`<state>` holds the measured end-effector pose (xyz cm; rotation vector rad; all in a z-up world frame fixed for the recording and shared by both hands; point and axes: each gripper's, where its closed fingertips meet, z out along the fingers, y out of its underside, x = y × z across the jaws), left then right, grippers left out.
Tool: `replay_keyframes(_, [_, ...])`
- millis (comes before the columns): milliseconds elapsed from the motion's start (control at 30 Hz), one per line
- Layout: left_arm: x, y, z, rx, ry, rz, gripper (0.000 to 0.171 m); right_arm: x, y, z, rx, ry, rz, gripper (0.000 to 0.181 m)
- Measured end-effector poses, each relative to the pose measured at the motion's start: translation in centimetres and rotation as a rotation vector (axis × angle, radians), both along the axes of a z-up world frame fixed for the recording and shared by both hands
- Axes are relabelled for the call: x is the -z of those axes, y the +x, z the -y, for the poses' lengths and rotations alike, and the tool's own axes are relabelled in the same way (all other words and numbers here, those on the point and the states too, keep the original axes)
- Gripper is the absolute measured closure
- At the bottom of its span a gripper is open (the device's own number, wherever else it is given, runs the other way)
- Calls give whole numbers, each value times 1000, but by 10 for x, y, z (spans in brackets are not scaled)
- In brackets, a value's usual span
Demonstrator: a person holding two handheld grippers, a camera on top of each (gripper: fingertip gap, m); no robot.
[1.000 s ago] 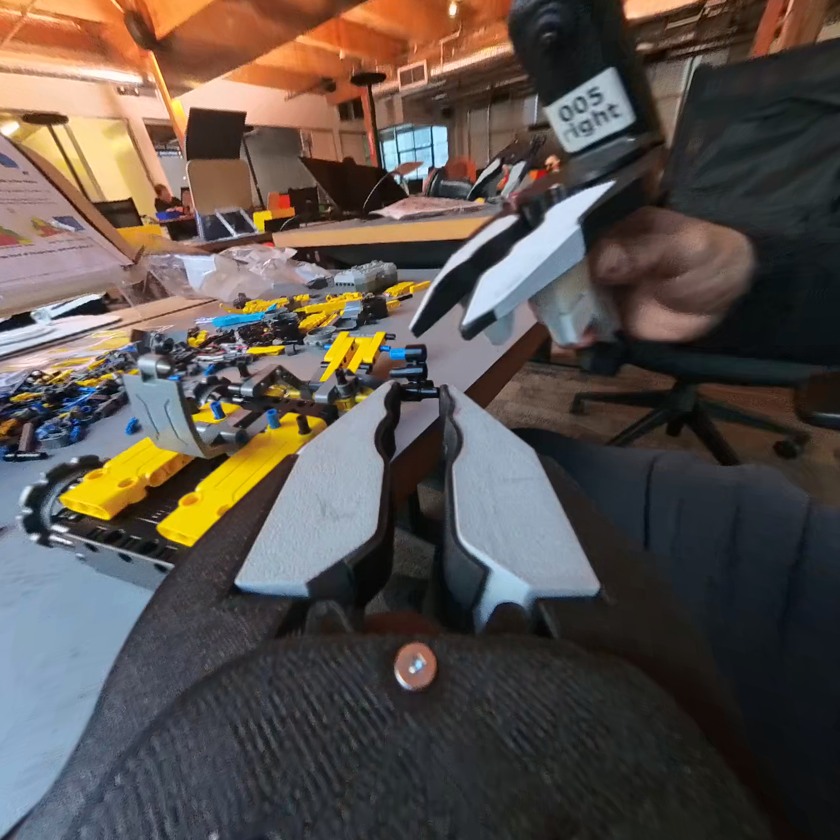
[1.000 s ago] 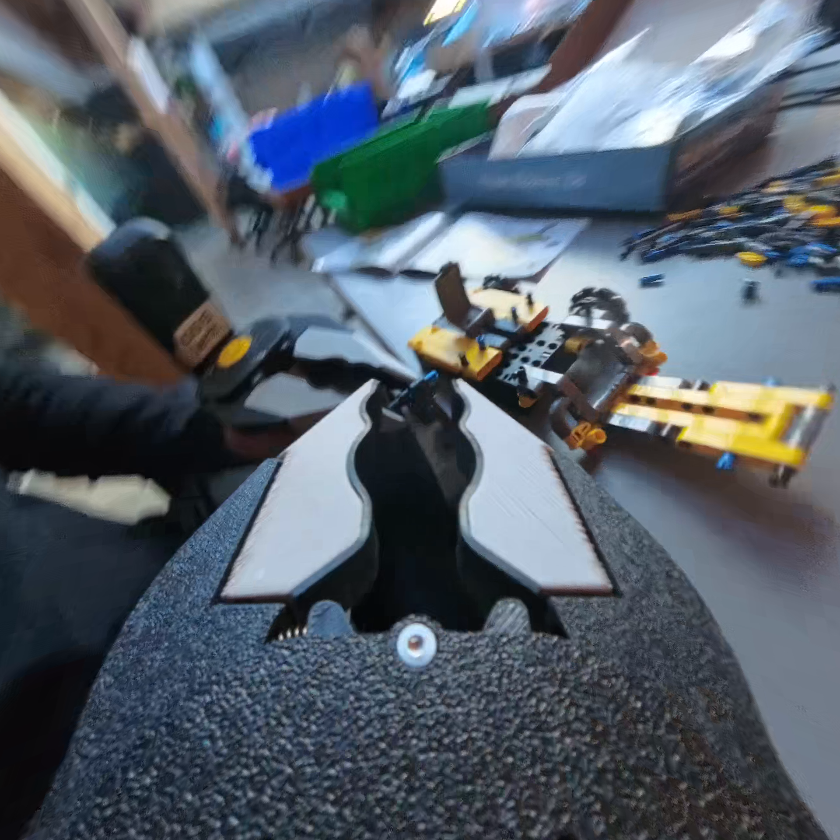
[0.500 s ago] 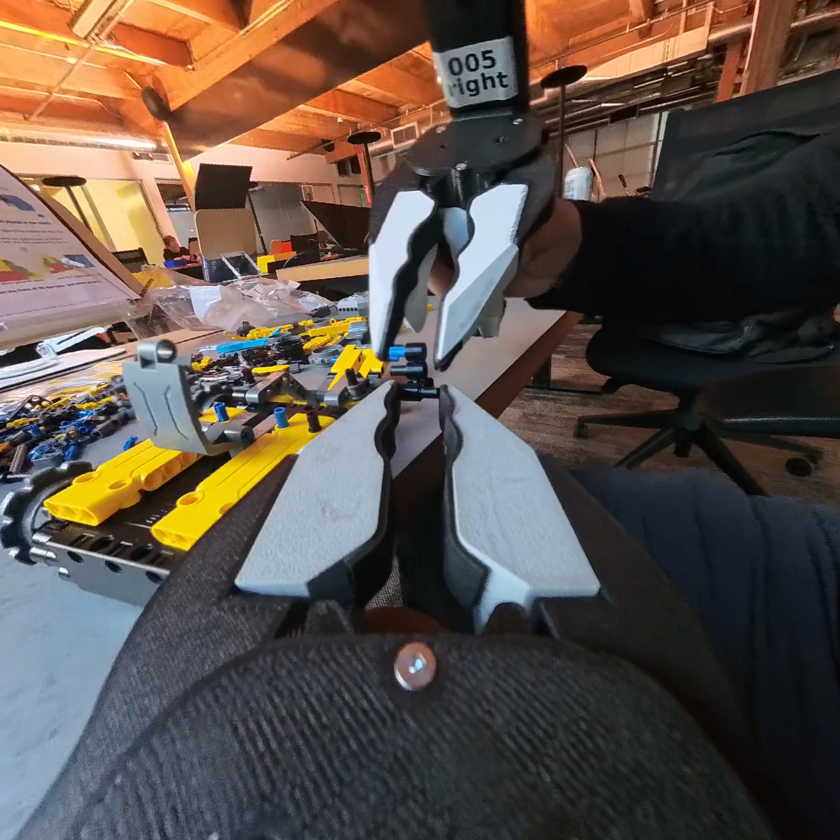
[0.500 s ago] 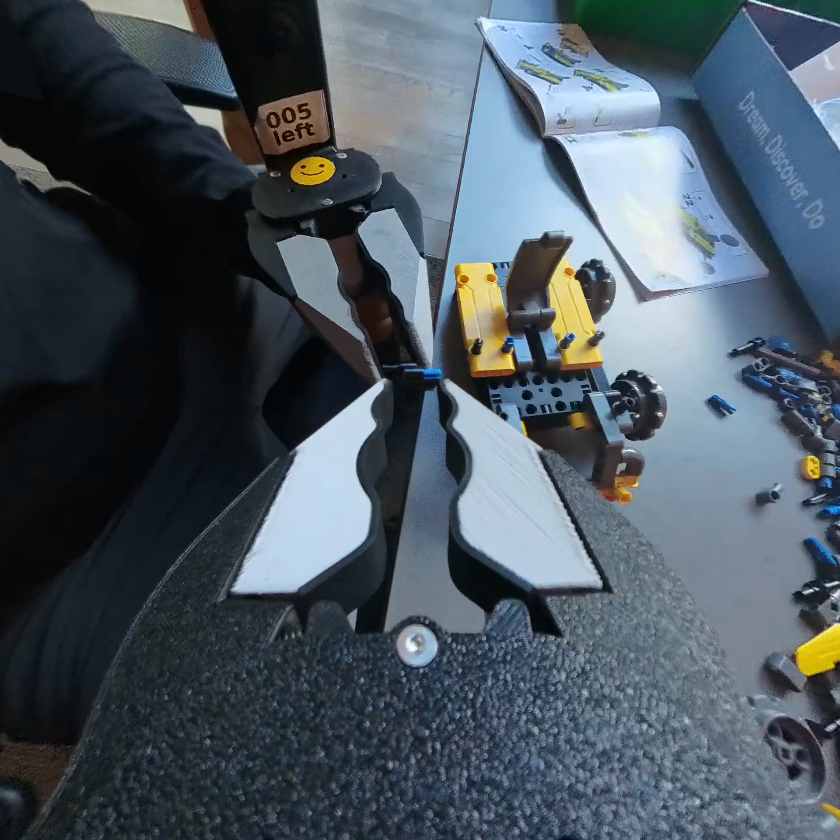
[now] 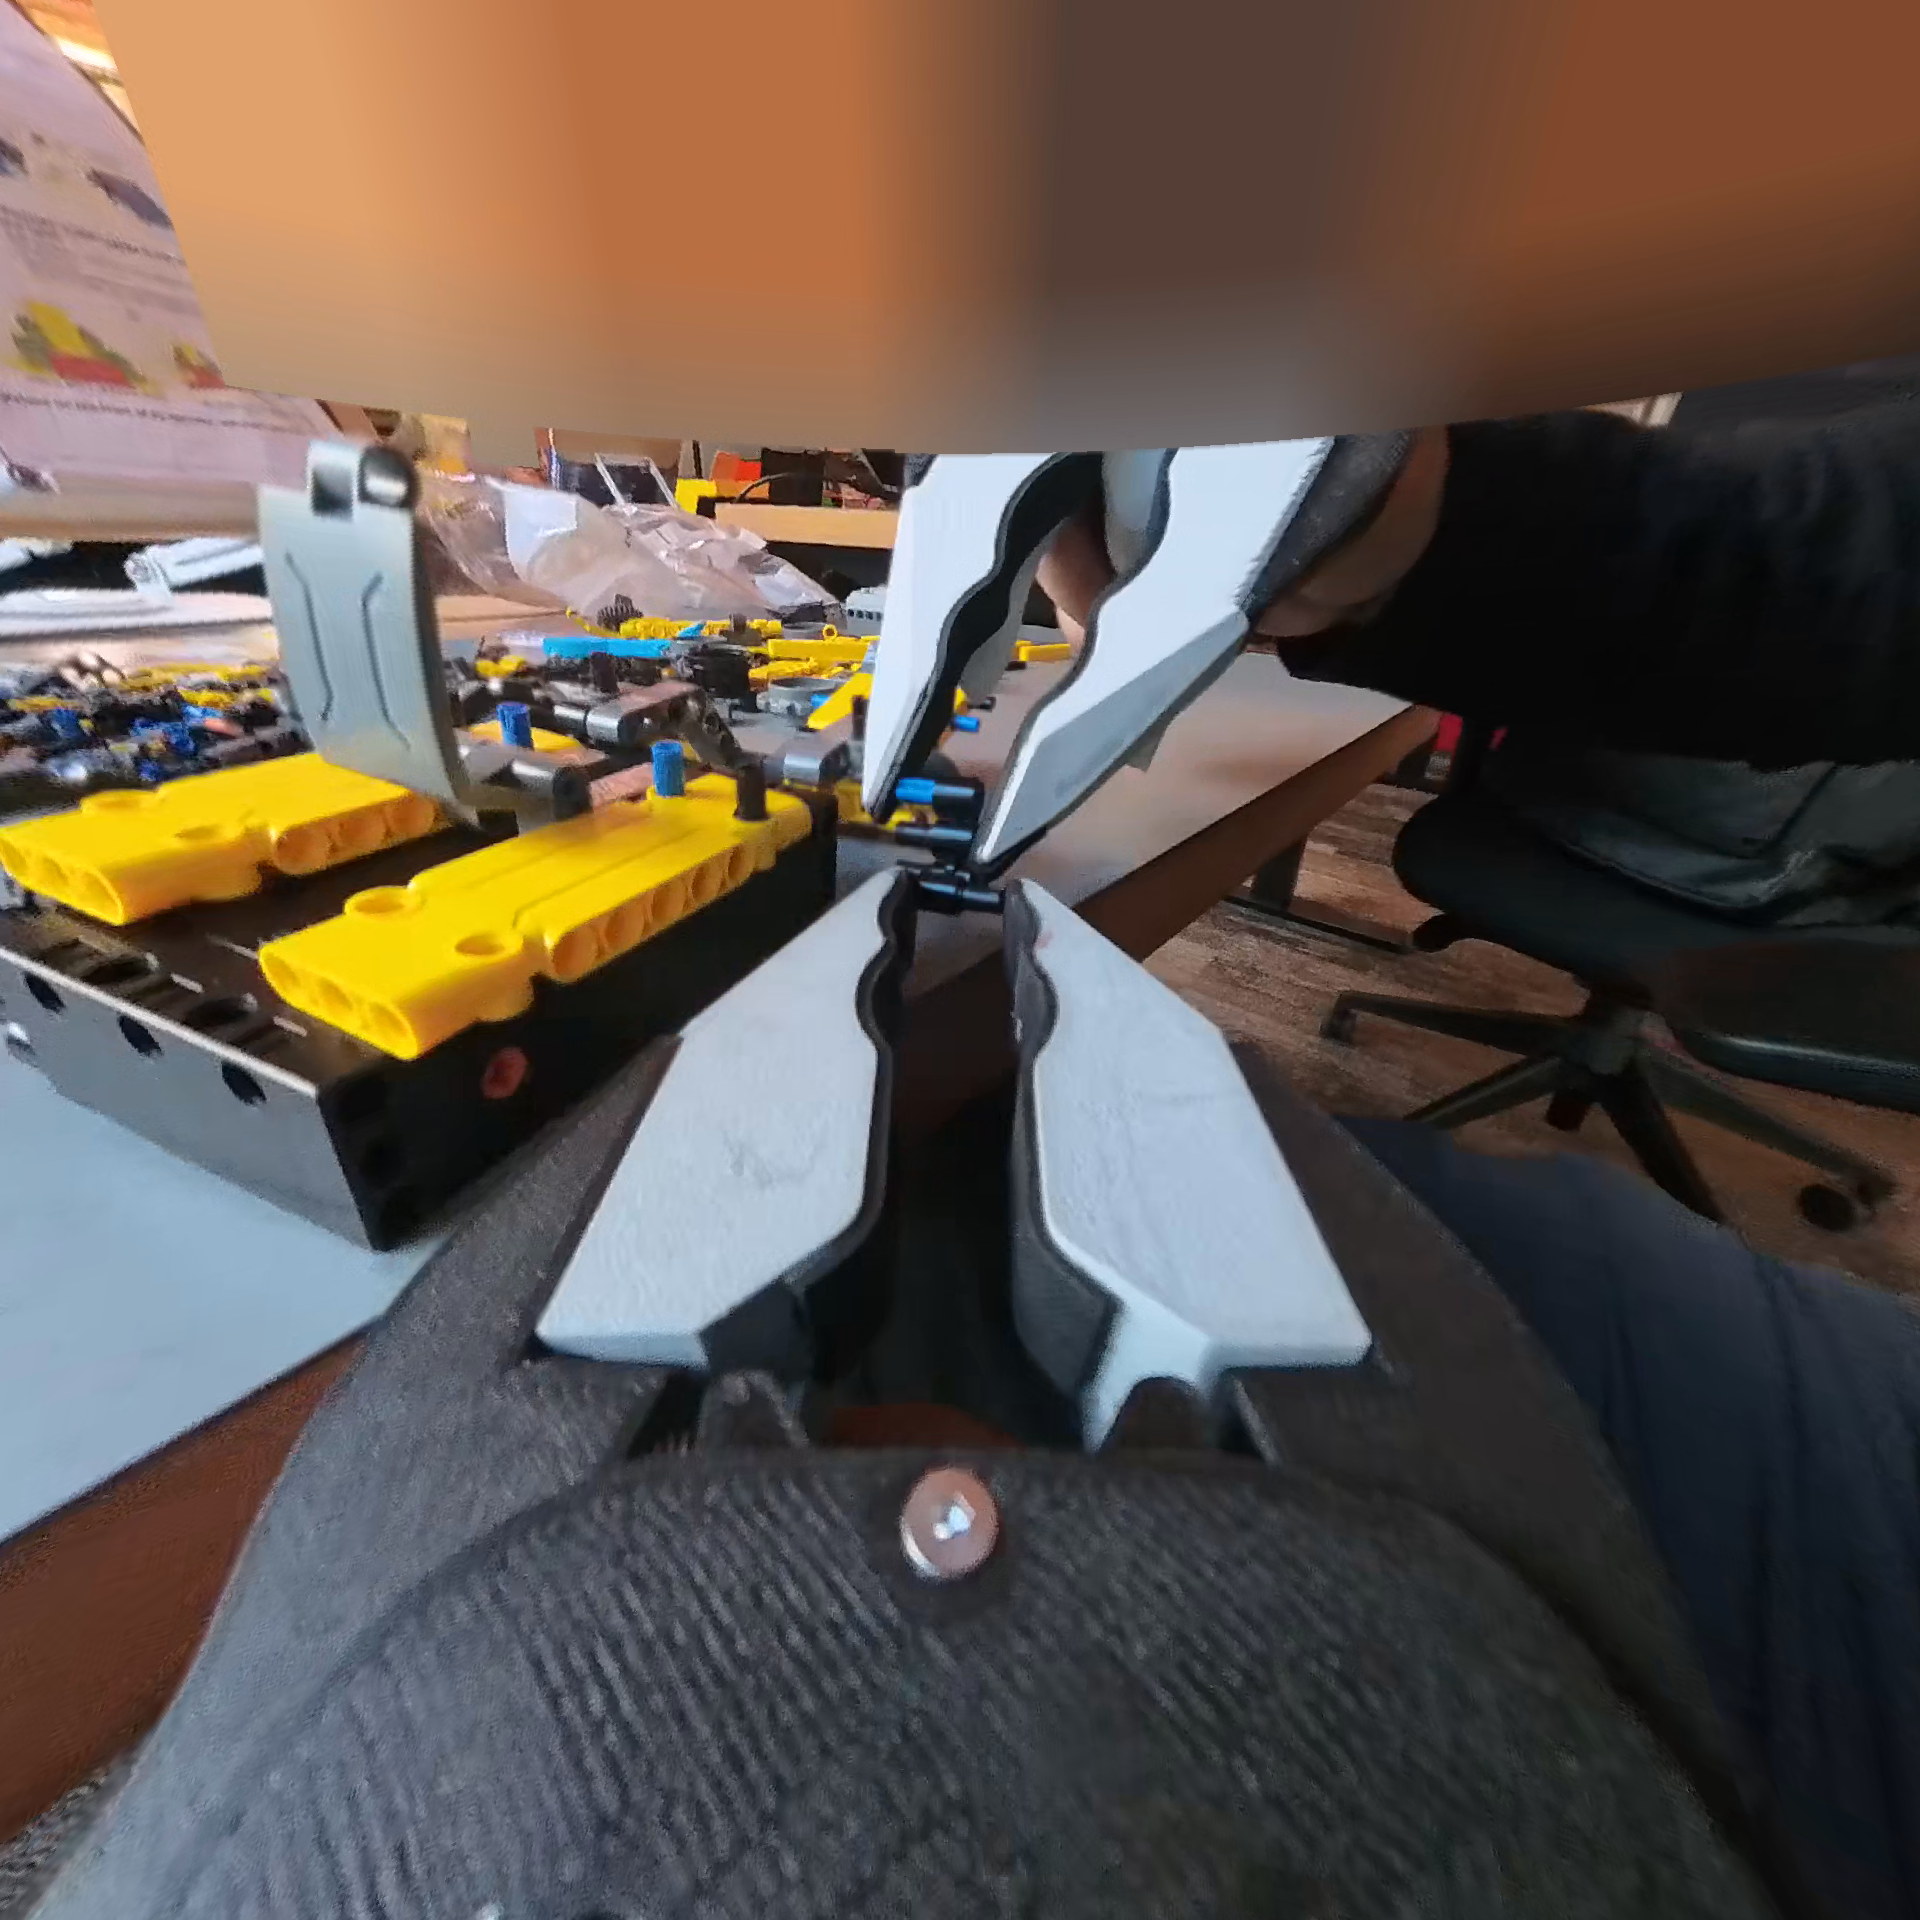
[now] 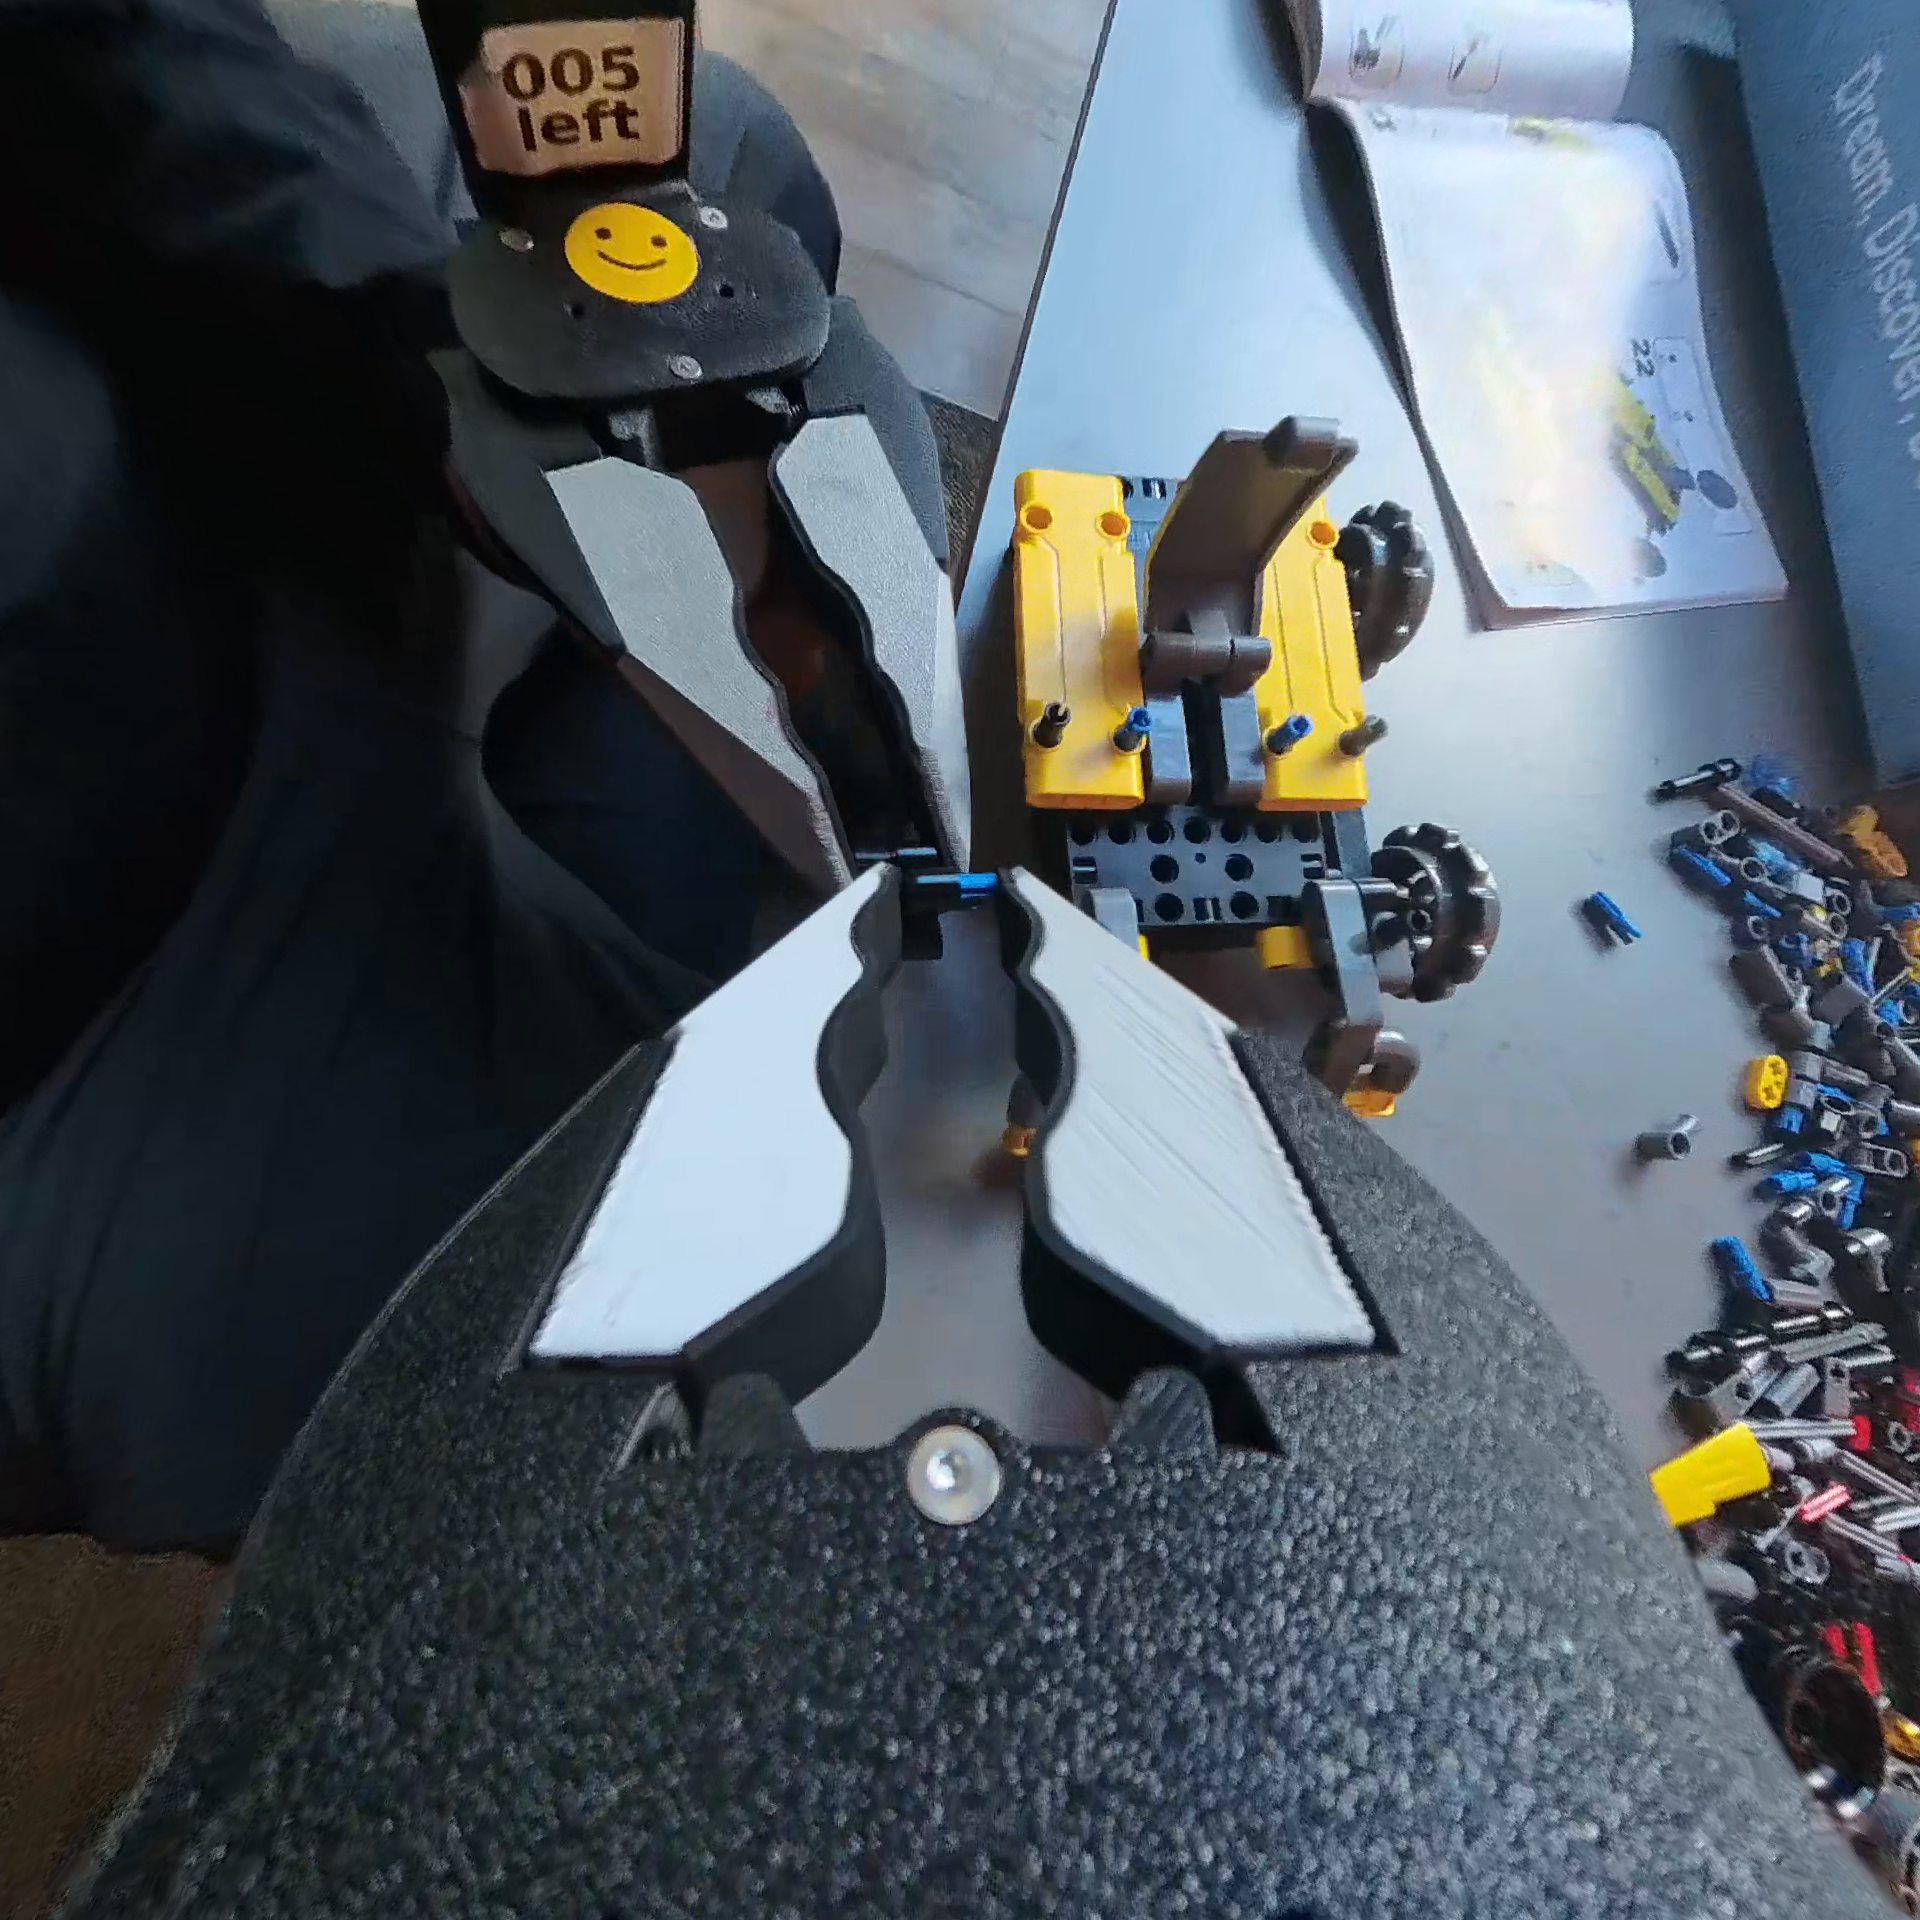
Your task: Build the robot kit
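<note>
My left gripper [image 5: 954, 891] is shut on a small black connector with blue pins [image 5: 940, 831], held just off the table's near edge. My right gripper [image 5: 935, 823] comes down from above, tips on either side of the connector's upper blue pin. In the right wrist view my right gripper [image 6: 948, 883] grips that blue pin [image 6: 961, 885], and the left gripper [image 6: 900, 860] meets it tip to tip. A yellow and black brick model [image 5: 520, 914] with a raised grey panel [image 5: 353, 623] lies on the table beside both grippers; it also shows in the right wrist view [image 6: 1184, 665].
A pile of loose small parts [image 6: 1808, 1195] lies right of the model. An open instruction booklet [image 6: 1558, 364] and a dark box [image 6: 1849, 312] lie farther off. The grey table [image 6: 1195, 260] ends beside the grippers. An office chair [image 5: 1662, 935] and the person's leg [image 5: 1662, 1455] are below. The grippers are tip to tip, or close to it.
My right gripper swung round from the side and came down onto the connector held by my left gripper. Its tips now sit around the blue pin. Both grippers moved nearer the model.
</note>
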<state>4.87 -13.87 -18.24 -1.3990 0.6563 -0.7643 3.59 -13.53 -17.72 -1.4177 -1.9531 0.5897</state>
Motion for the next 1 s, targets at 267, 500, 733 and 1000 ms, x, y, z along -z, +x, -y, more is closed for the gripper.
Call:
replay_keyframes(267, [1, 3, 0, 34, -43, 1, 158, 4, 1, -2, 9, 54, 34, 162])
replay_keyframes(500, [3, 8, -2, -14, -23, -123, 158, -32, 10, -10, 32, -10, -47, 161])
replay_keyframes(733, [-6, 4, -3, -31, -5, -80, 158, -22, 14, -44, 80, -229, 58, 171])
replay_keyframes(1000, [-9, 4, -3, -15, 7, -64, 158, -16, 10, -33, -41, -330, 116, 163])
